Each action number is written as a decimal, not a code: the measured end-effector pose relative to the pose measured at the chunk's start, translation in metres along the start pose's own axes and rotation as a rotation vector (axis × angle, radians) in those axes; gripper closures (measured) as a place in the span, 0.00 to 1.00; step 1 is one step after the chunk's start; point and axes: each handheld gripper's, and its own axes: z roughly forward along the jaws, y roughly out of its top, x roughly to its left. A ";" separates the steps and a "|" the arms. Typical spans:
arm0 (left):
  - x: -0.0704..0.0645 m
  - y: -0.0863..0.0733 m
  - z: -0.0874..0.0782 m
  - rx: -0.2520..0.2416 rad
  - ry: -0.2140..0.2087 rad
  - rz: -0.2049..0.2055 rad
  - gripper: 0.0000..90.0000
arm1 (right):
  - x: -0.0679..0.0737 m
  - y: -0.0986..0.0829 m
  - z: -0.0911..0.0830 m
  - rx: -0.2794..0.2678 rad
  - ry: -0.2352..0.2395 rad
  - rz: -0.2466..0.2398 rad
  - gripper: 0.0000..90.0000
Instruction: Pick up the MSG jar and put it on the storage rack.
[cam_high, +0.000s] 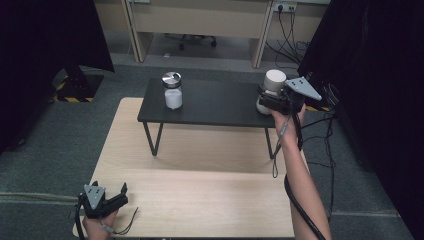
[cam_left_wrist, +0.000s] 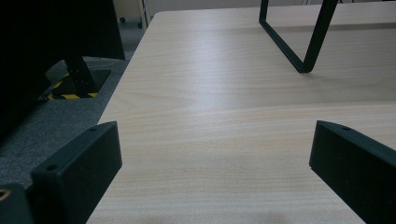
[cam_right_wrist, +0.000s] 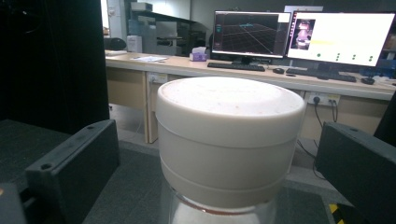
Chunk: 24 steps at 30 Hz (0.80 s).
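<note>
**Right gripper at white-lidded jar, fingers apart**

Right gripper (cam_high: 266, 101) at right of the high view, at the right end of the black shelf (cam_high: 215, 107). Its fingers (cam_right_wrist: 70, 163) stand apart on either side of the white-lidded jar (cam_right_wrist: 229, 140); no contact visible. Jar body clear; contents cannot be told. Second jar (cam_high: 172, 90), metal lid, holds white filling, shelf left. Left gripper (cam_high: 116, 196) low left over the tabletop (cam_left_wrist: 224, 116), fingers apart, empty.
</note>
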 end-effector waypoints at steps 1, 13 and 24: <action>0.000 0.000 0.000 0.000 -0.001 -0.001 0.02 | 0.000 0.000 -0.001 -0.001 -0.002 0.000 0.00; 0.001 0.000 0.000 0.002 -0.001 -0.004 0.01 | -0.004 -0.009 -0.022 -0.006 0.009 0.007 0.00; 0.002 0.001 0.001 0.009 -0.007 -0.008 0.01 | -0.010 -0.036 -0.045 0.025 -0.010 0.036 0.00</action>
